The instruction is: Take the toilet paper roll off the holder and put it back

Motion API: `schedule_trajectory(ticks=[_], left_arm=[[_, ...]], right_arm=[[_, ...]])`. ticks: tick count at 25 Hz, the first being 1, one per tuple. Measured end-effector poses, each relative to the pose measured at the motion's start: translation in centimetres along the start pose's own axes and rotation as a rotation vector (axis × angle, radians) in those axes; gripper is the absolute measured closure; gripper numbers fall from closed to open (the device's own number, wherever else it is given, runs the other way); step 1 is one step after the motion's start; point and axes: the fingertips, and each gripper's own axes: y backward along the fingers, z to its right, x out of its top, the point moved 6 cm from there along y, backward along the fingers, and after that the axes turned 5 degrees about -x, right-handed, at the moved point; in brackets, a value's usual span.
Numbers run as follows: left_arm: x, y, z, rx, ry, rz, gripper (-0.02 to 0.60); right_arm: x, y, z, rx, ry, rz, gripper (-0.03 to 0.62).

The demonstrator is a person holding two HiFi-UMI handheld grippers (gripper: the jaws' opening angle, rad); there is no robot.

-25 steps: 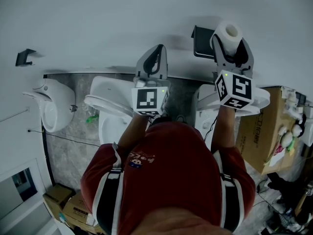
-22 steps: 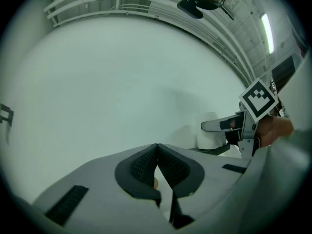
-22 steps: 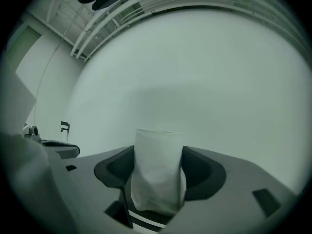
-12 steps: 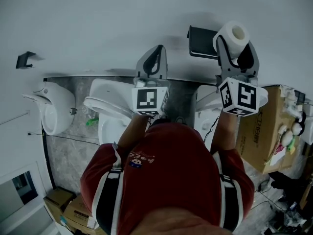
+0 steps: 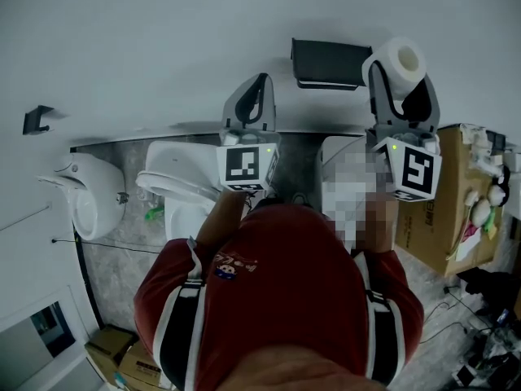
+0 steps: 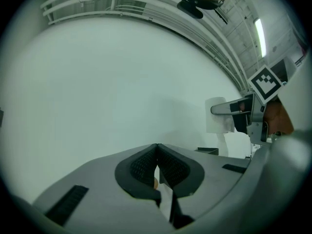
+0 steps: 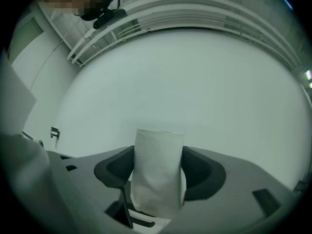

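The white toilet paper roll [image 5: 400,59] sits between the pads of my right gripper [image 5: 400,73], up against the white wall and right of the black holder [image 5: 329,63]. The holder is bare and the roll stands apart from it. In the right gripper view the roll [image 7: 158,177] fills the gap, and both pads of the right gripper [image 7: 158,155] press its sides. My left gripper [image 5: 257,96] hangs left of the holder with its jaws together. In its own view the left gripper [image 6: 157,149] holds nothing. That view also shows the roll [image 6: 217,121] at the right.
Below me stand a white toilet [image 5: 175,182] and a second white fixture [image 5: 89,187] further left. A cardboard box [image 5: 435,222] with clutter sits at the right. A small black hook [image 5: 37,117] is on the wall at far left.
My right gripper has carried the roll to the right, off the holder, which now shows bare to its left. The left gripper has stayed where it was.
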Motion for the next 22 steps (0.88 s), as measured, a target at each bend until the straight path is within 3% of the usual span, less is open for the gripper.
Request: schedule_trajectory(ticks=[11, 22], left_arm=[[0.2, -0.5, 1.6, -0.012, -0.017, -0.002, 0.563], [-0.5, 0.3, 2.1, 0.001, -0.054, -0.024, 0.563]], right_arm=[[-2.5, 3.6, 3.6, -0.070, -0.010, -0.062, 0.287], [-6.8, 5.2, 2.8, -0.047, -0.034, -0.120, 0.287]])
